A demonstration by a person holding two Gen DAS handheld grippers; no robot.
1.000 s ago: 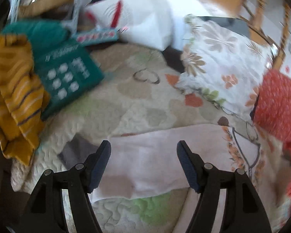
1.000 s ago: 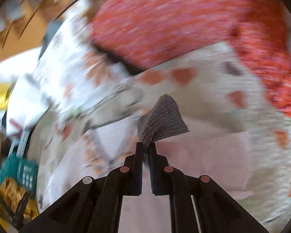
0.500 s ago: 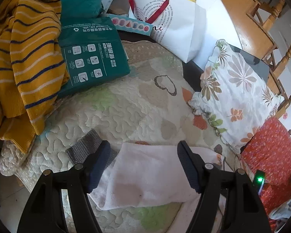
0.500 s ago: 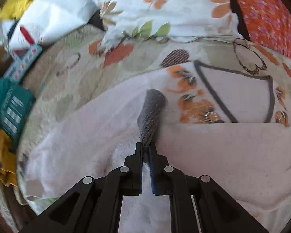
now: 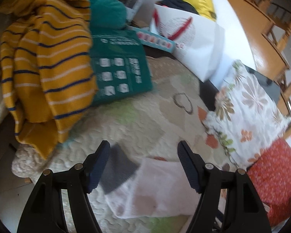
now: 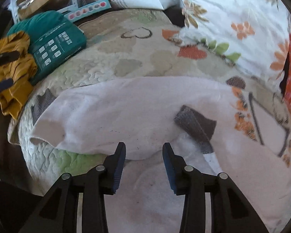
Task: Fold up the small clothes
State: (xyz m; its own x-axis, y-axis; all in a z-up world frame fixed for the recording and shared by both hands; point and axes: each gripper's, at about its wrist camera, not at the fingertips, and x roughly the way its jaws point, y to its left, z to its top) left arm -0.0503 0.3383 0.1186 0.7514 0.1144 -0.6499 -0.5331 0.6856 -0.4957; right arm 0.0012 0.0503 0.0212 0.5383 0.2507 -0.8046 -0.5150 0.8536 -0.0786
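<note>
My right gripper (image 6: 144, 156): jaws have just been opening and now stand apart with nothing pinched; only the white sock lies below the gap.
My left gripper (image 5: 142, 164): jaws wide, holding nothing, hanging over the sock's far end.
White sock (image 6: 114, 114): spread flat across the quilt (image 6: 110, 58), folded over on itself.
Grey cuff (image 6: 194, 124): lying loose on top of the white fabric, just right of my right jaws, touching neither pad.
Other grey end (image 5: 120, 167): on the quilt, between my left jaws in that view, blurred.
Striped yellow garment (image 5: 48, 68): heaped at the quilt's left edge, partly over a green box (image 5: 120, 69).
Floral pillow (image 5: 248, 112): at the right, well apart from the sock.
</note>
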